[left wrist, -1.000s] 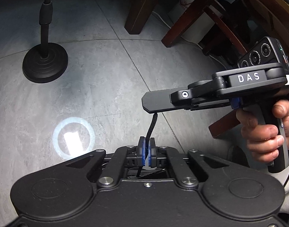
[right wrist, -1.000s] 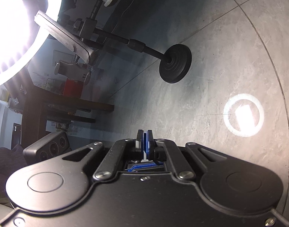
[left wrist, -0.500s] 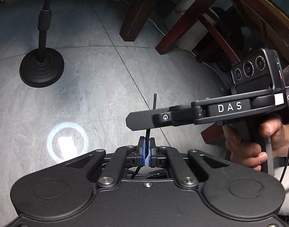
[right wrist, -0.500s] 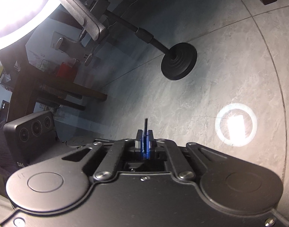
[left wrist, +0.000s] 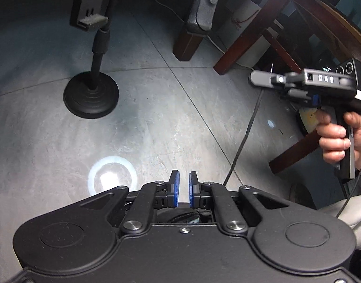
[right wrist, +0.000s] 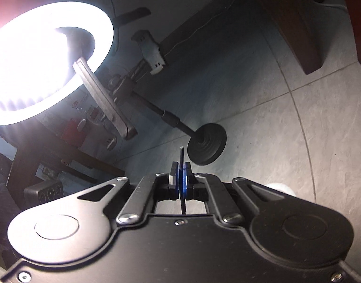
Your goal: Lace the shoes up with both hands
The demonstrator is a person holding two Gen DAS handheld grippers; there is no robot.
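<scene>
In the left wrist view my left gripper (left wrist: 183, 181) has its blue pads (left wrist: 174, 186) a small gap apart, its jaws opening, with nothing between them. A thin black shoelace (left wrist: 245, 136) runs taut from behind the left gripper's body up to my right gripper (left wrist: 252, 79), which a hand (left wrist: 333, 136) holds at the upper right. In the right wrist view the right gripper (right wrist: 181, 168) is shut on the shoelace (right wrist: 181, 155), whose stiff tip sticks up above the pads. The shoe is hidden below the gripper bodies.
A lamp stand's round black base (left wrist: 90, 96) sits on the grey tiled floor (left wrist: 156, 122), and its ring light (right wrist: 50, 63) glares at the upper left. Dark wooden chair legs (left wrist: 187, 40) stand behind. A bright ring reflection (left wrist: 112, 176) lies on the floor.
My left gripper let go of the shoelace and its pads parted. The right gripper, shut on the lace tip, pulled away to the right and upward, drawing the lace taut.
</scene>
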